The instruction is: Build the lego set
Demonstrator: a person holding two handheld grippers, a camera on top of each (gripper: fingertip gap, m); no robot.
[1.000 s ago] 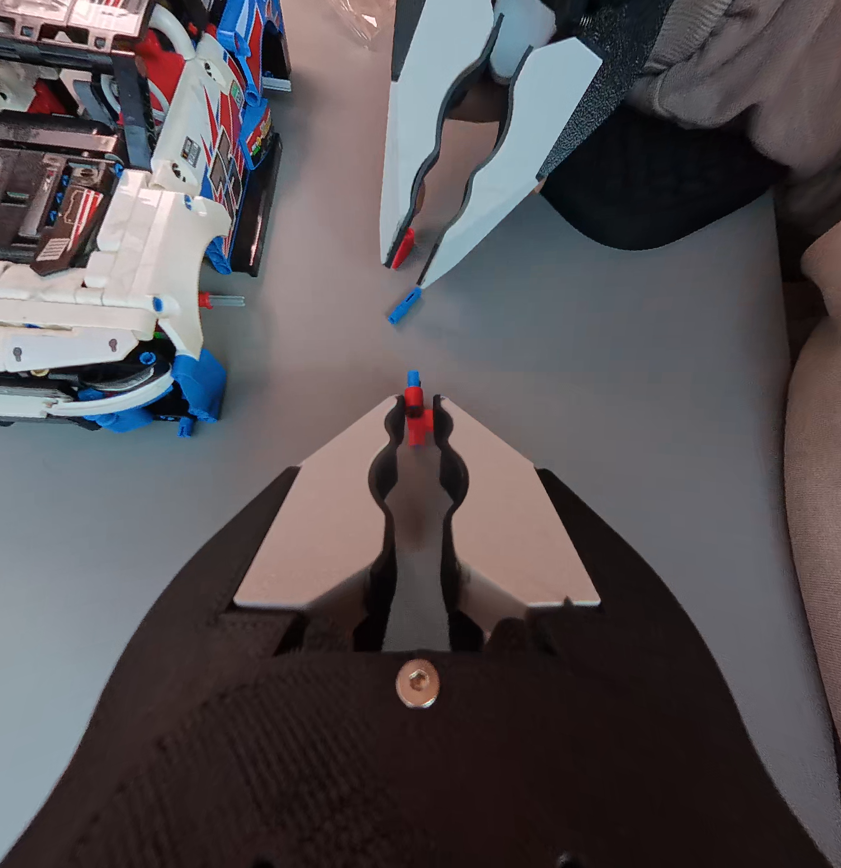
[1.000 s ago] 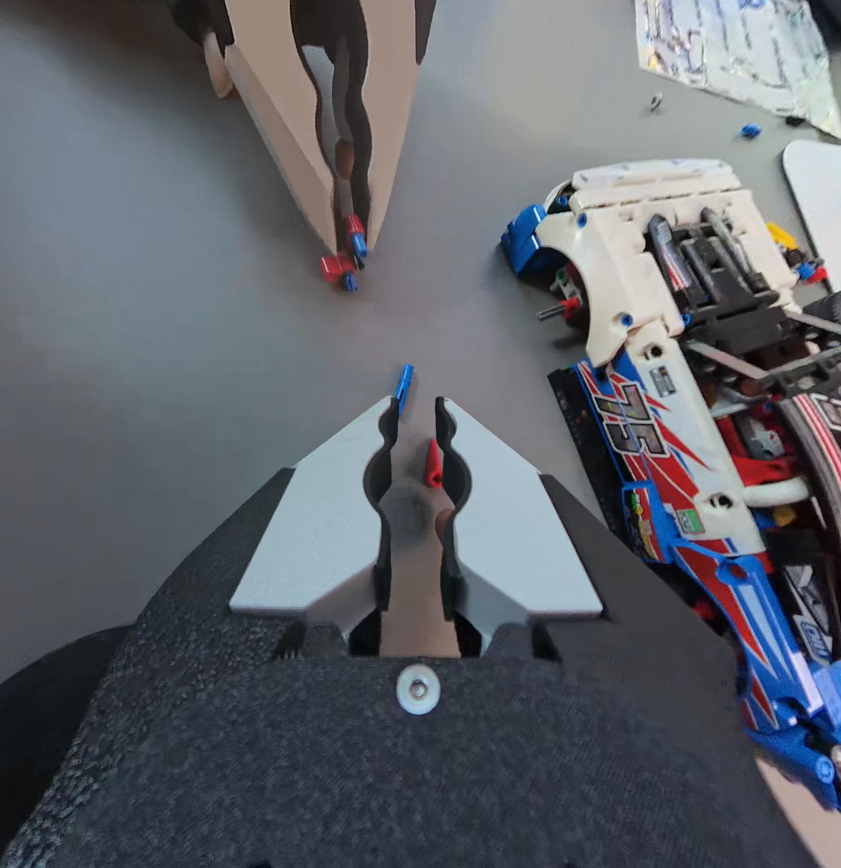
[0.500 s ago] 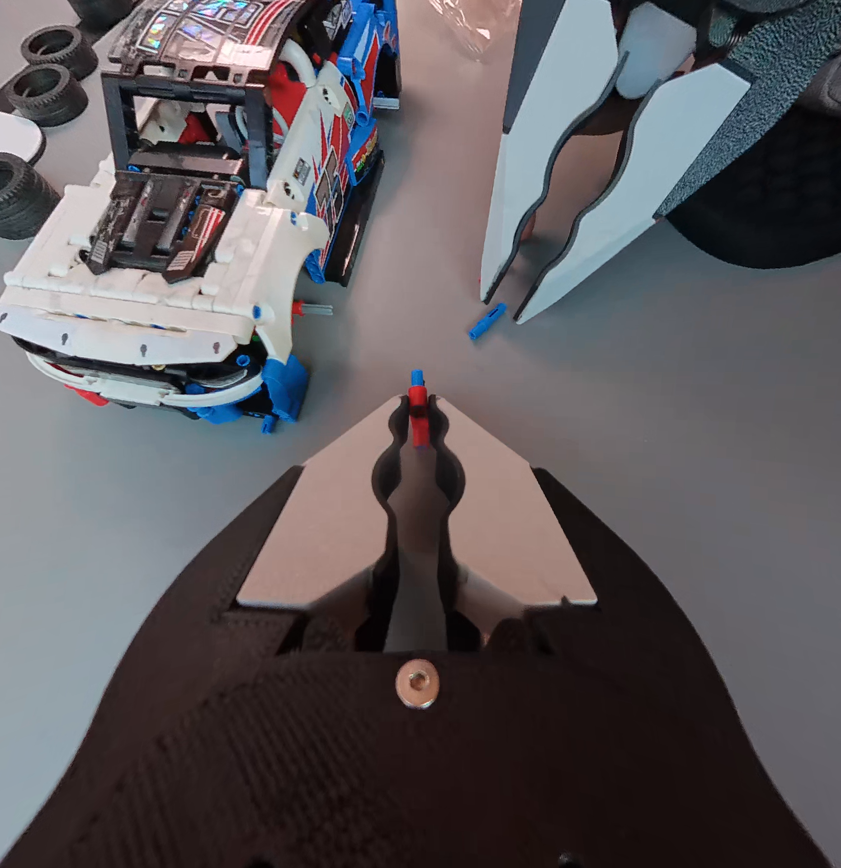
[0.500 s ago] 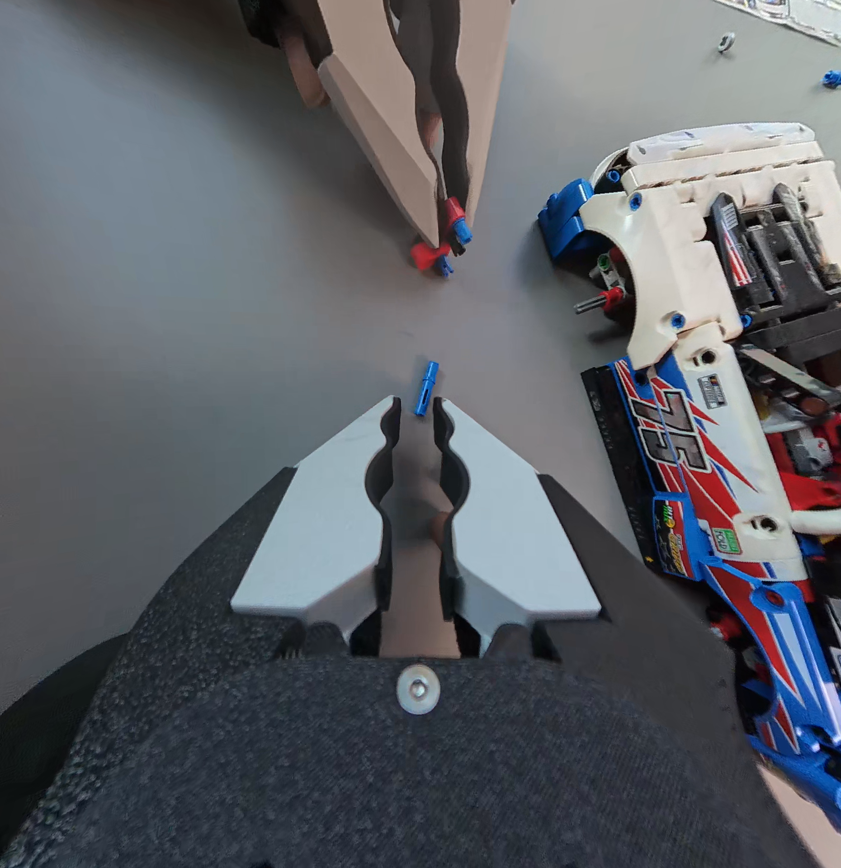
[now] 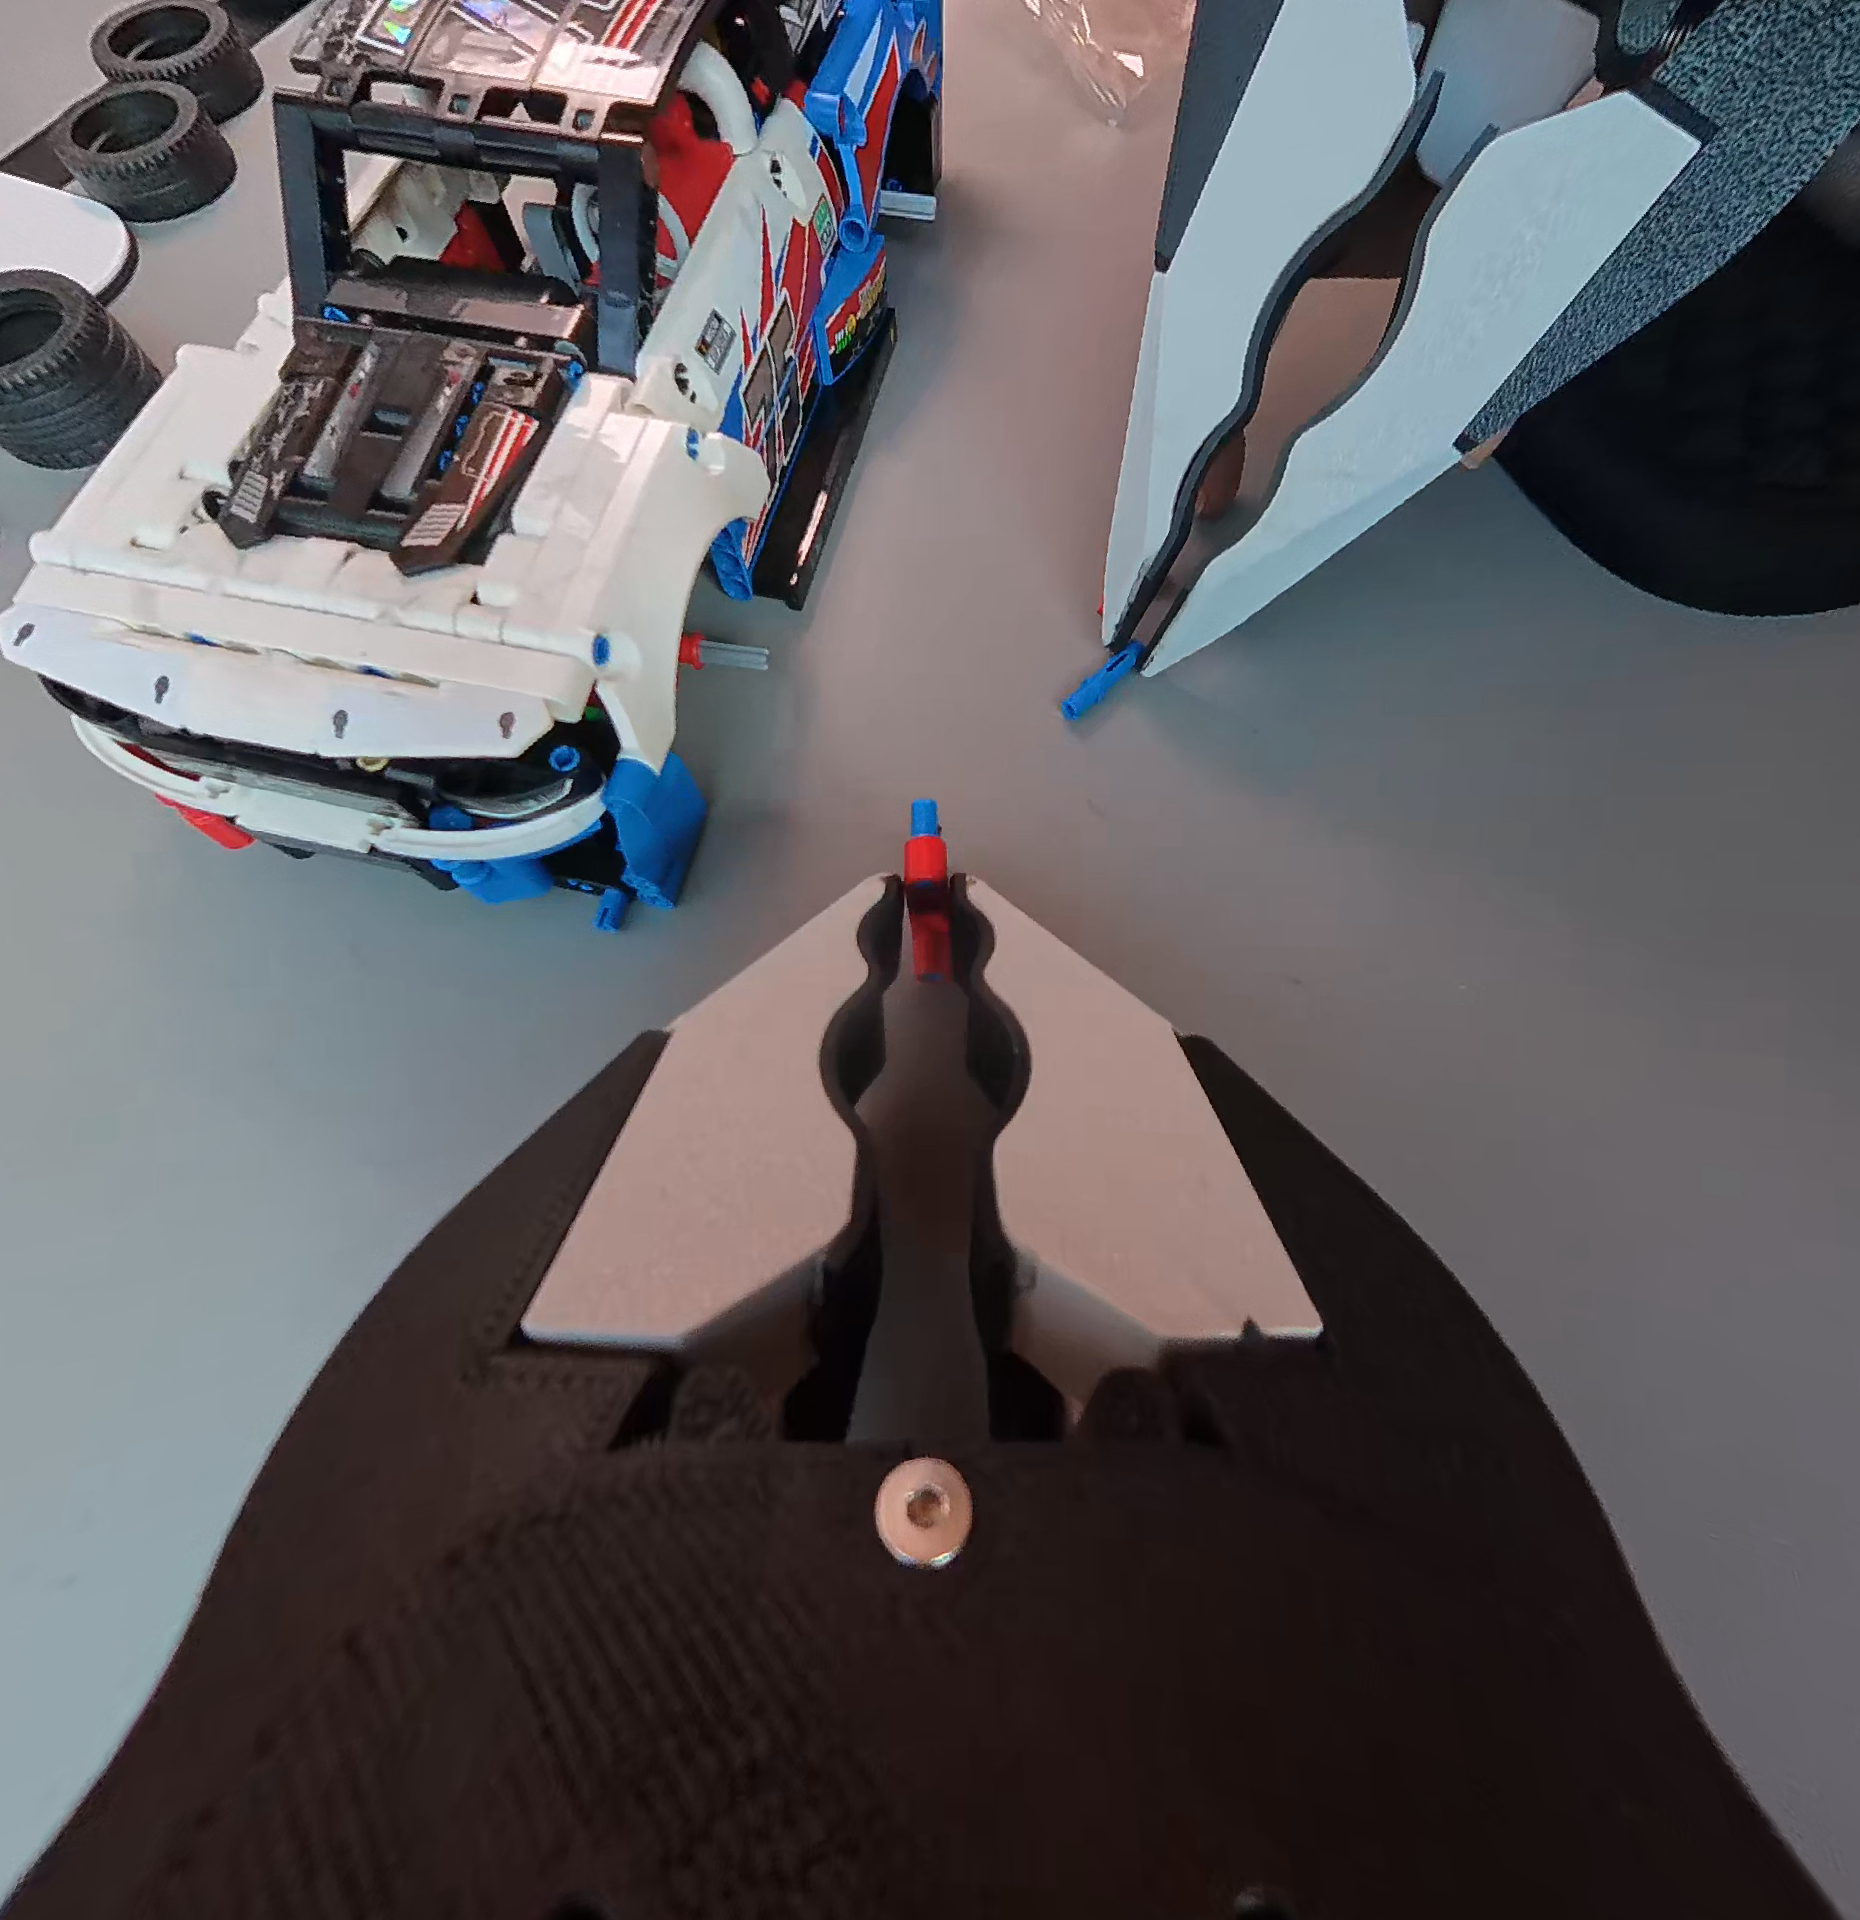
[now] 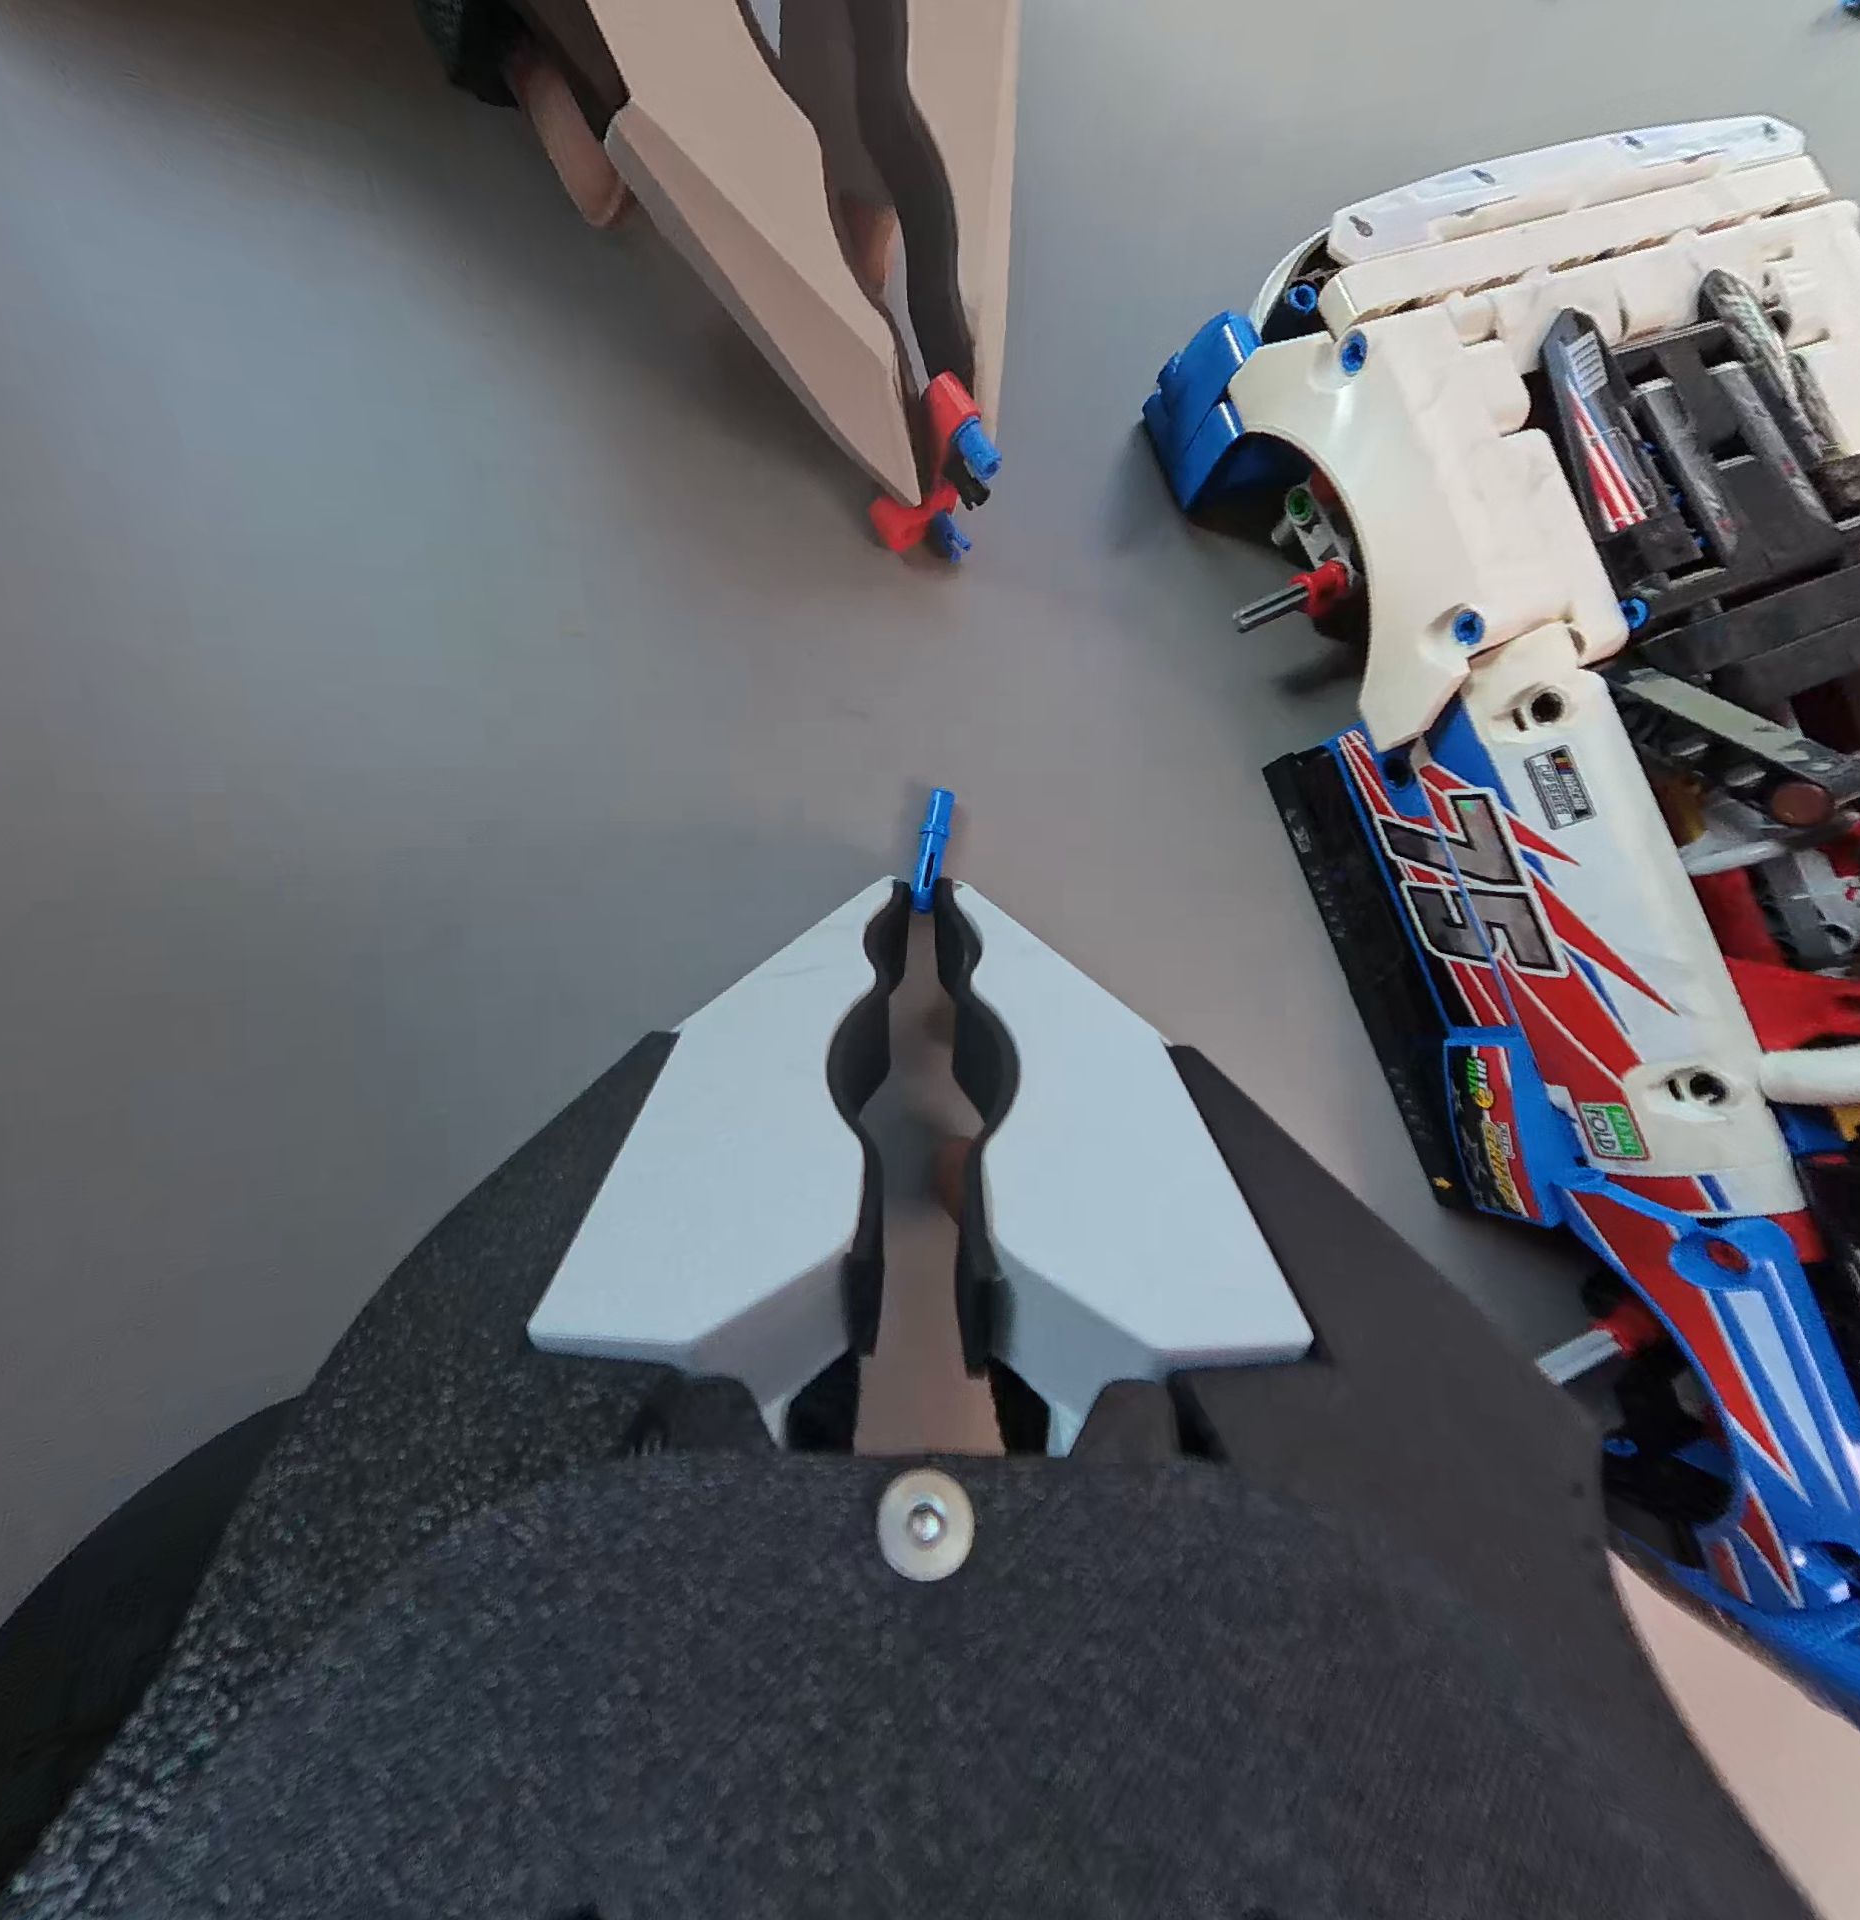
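A white, blue and red lego race car point(image 5: 386, 499) stands on the grey table, at the left in the left wrist view and at the right in the right wrist view point(image 6: 1528, 727). My left gripper point(image 5: 924, 883) is shut on a small red connector point(image 5: 926, 914) with a blue pin through it; the connector also shows in the right wrist view point(image 6: 941, 416). My right gripper point(image 6: 921, 891) is shut on the end of a blue pin point(image 6: 931, 847) down at the table. That pin also shows in the left wrist view point(image 5: 1102, 681), right of the car's front.
Black tyres point(image 5: 43, 364) and a white tray point(image 5: 32, 234) lie behind the car at the left. A grey axle point(image 5: 734, 655) sticks out of the car's front wheel arch toward the grippers. A clear plastic bag point(image 5: 1092, 52) lies at the far edge. My right fingertips sit around 7 cm from my left ones.
My right gripper has closed on the blue pin that lay loose on the table; the red part seen between its fingers earlier is gone. My left gripper has drawn back, still holding its connector.
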